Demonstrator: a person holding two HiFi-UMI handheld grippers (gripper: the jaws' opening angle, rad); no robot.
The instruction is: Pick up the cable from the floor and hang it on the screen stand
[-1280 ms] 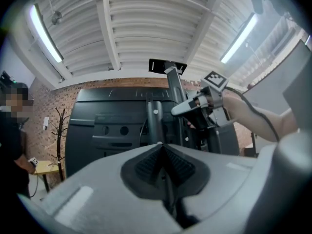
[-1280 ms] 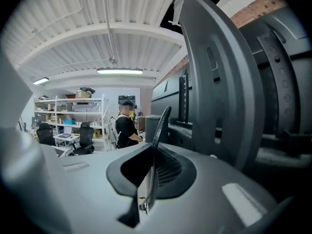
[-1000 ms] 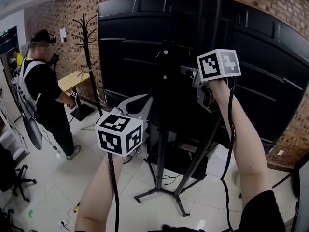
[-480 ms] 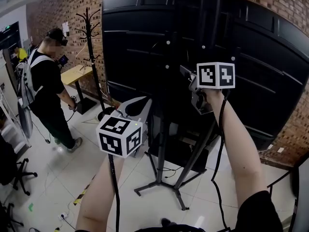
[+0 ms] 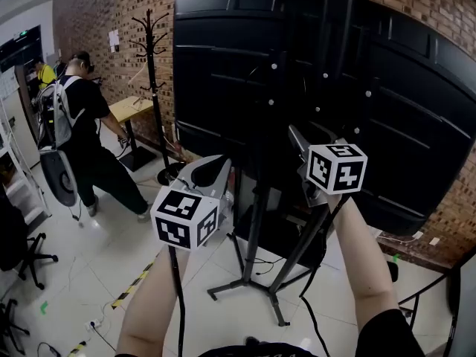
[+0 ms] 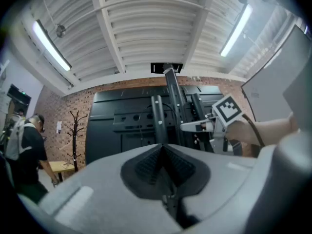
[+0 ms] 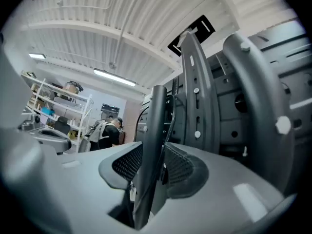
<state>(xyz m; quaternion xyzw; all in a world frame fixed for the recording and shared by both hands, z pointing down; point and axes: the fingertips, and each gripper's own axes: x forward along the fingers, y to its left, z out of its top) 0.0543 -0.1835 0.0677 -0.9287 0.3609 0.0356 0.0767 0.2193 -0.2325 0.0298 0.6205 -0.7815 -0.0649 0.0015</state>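
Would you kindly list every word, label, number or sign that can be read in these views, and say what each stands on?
No text is legible in any view.
White sheet on the brick wall: print too small to read.
Small green sign above the doorway: too small to read.
Left marker cube and right marker cube: black-and-white squares only, no letters.

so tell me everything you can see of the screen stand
The screen stand looks like black metal: an upright post and a slanted strut meet low down and splay into thin legs on the white tiled floor. The post runs up the back of the big black screen, with pale bolts along it. The right gripper is up by the strut, jaws opening, with a dark bar between them. Whether the pads touch it is unclear.
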